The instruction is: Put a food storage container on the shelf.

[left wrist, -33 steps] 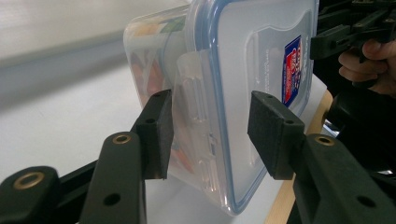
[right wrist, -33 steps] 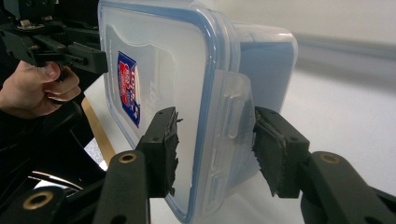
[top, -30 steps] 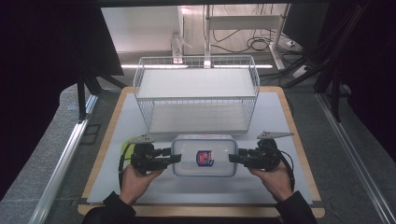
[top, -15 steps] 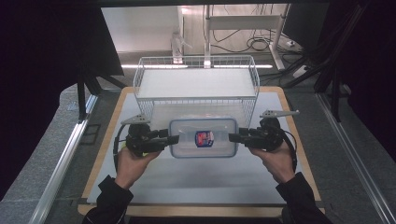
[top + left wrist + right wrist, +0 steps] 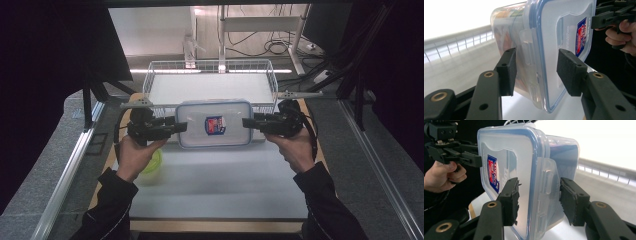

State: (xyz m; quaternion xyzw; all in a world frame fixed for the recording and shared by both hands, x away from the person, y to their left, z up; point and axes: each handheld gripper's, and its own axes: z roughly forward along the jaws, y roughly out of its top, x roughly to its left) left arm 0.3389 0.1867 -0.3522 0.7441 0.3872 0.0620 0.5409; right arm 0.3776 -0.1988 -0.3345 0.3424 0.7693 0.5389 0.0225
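High view has the clear rectangular plastic food box with the blue-rimmed snap lid (image 5: 215,124) up off the white table mat (image 5: 220,185), mid-frame, right in front of the white wire basket (image 5: 210,67). Left gripper (image 5: 176,125) is clamped on its left end, right gripper (image 5: 249,123) on its right end, each pinching lid and base together. So the pickup looks done; my guess is setting it into the basket is what's left. Red-and-blue lid sticker (image 5: 581,36) has writing, too small to read.
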